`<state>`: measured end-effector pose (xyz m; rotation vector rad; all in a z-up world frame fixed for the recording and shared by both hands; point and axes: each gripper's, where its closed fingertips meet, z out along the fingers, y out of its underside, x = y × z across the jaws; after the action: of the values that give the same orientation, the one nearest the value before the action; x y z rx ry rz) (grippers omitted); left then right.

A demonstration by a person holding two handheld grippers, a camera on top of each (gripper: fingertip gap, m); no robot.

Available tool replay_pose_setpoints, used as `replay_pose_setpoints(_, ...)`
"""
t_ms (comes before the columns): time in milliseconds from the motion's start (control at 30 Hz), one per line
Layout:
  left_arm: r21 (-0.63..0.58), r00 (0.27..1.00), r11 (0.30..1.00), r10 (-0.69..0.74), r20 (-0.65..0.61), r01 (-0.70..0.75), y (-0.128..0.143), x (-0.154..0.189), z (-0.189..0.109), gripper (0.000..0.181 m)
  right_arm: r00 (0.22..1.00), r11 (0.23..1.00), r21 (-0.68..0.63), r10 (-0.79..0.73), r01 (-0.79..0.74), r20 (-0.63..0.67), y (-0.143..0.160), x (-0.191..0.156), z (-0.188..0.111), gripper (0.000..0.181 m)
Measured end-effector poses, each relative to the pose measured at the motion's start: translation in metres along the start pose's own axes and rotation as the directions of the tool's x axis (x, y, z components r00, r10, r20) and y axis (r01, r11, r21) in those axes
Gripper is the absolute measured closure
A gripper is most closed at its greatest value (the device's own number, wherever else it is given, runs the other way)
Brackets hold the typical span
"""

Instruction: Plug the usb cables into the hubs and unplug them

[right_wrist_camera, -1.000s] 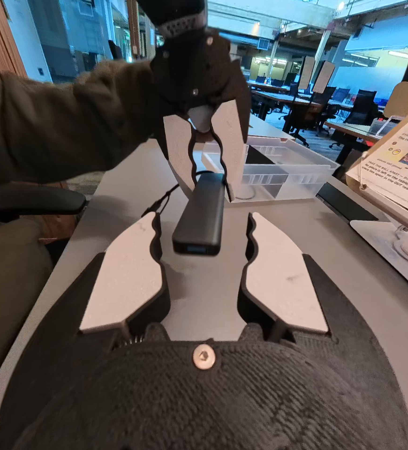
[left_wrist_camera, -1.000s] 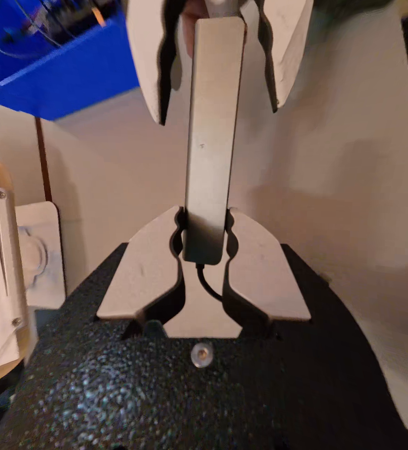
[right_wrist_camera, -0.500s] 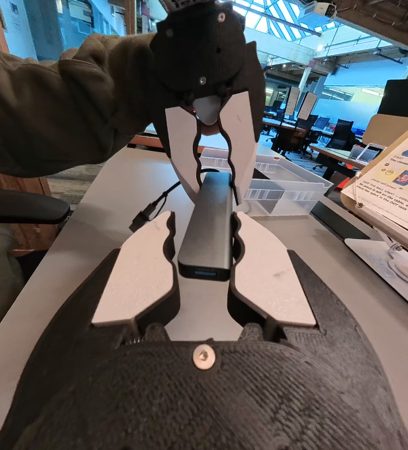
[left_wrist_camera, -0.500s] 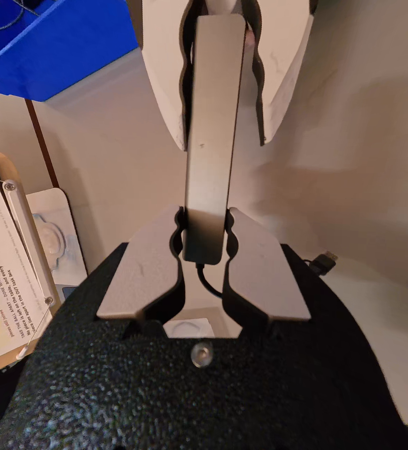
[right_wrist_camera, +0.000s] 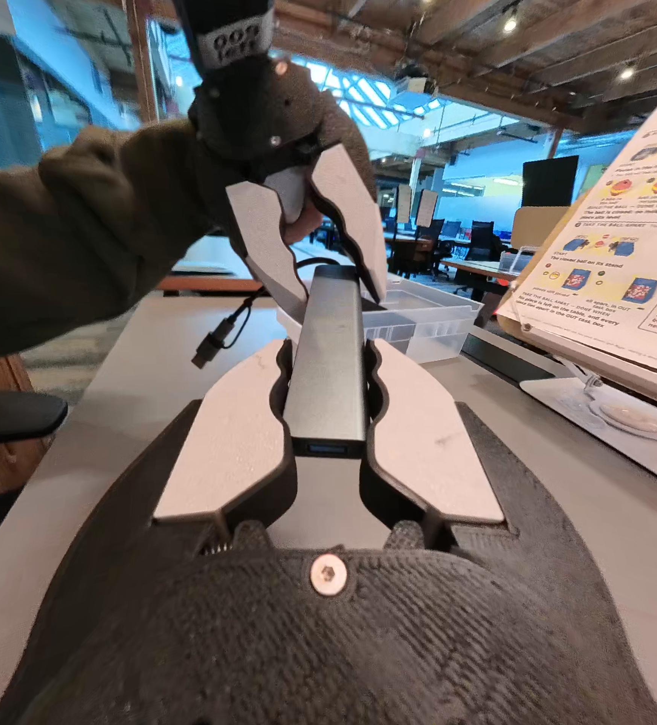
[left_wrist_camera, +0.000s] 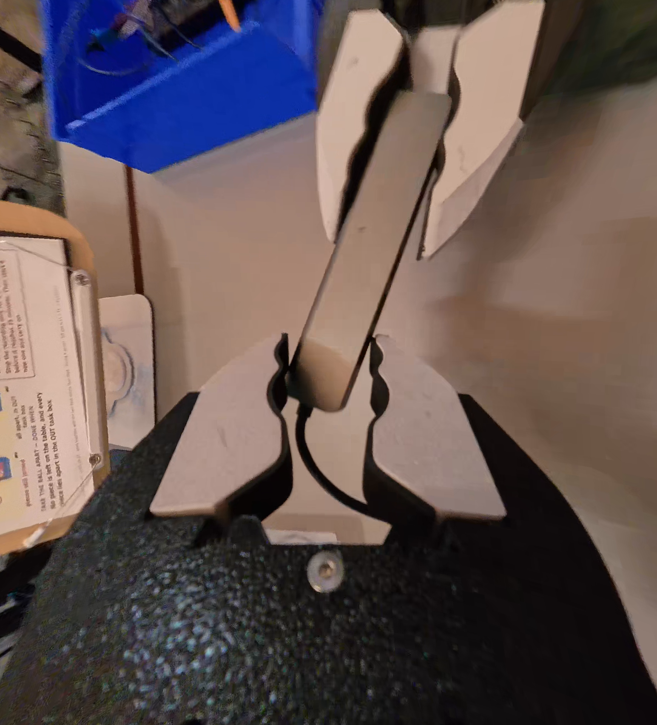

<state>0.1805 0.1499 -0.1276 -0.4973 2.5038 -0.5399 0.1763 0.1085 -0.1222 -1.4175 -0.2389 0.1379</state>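
Observation:
A slim grey usb hub [right_wrist_camera: 329, 372] spans between both grippers above the table. My right gripper [right_wrist_camera: 327, 347] is shut on its near end, where a blue port [right_wrist_camera: 327, 448] faces the camera. My left gripper [left_wrist_camera: 329, 345] sits around the cable end with its jaws slightly parted: the hub [left_wrist_camera: 378, 219] leans on one finger, with a gap at the other. The hub's black cable [left_wrist_camera: 311, 463] runs back between the left fingers. Its plug [right_wrist_camera: 211, 345] hangs free at the left. The left gripper [right_wrist_camera: 340, 304] faces me in the right wrist view, and the right gripper [left_wrist_camera: 378, 243] shows in the left wrist view.
A clear plastic organiser box [right_wrist_camera: 429, 325] stands behind the hub on the grey table [right_wrist_camera: 142, 372]. An instruction sheet on a stand [right_wrist_camera: 601, 274] is at the right. A blue bin [left_wrist_camera: 185, 106] is beyond the table edge. A person's sleeve [right_wrist_camera: 83, 235] reaches in from the left.
My right gripper moved onto the hub's port end and shut on it. My left gripper's jaws have parted a little, and the hub now tilts between them.

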Motion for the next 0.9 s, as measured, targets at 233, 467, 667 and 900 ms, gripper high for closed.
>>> replay_pose_setpoints(233,0.48,0.868,0.815,-0.459,0.189,0.326,-0.006,-0.049,-0.062,0.135,0.986,0.999,0.036,0.03,-0.025,-0.163,-0.004,0.038,-0.02,0.145)
replay_pose_setpoints(467,0.323,0.445,0.599,-0.78,0.44,0.733,0.153,-0.076,-0.104,0.141,0.915,0.999,0.035,0.048,-0.037,-0.401,0.017,0.078,-0.04,0.145)
replay_pose_setpoints(667,-0.162,0.358,0.321,-0.781,0.511,0.933,0.282,-0.033,-0.092,0.141,0.908,0.999,-0.045,-0.007,-0.013,-0.419,0.036,0.077,-0.039,0.145)
replay_pose_setpoints(900,-0.338,0.151,-0.004,-0.889,0.432,0.941,0.335,-0.021,-0.057,0.137,0.89,0.998,-0.059,-0.008,-0.022,-0.457,0.043,0.084,-0.043,0.146)
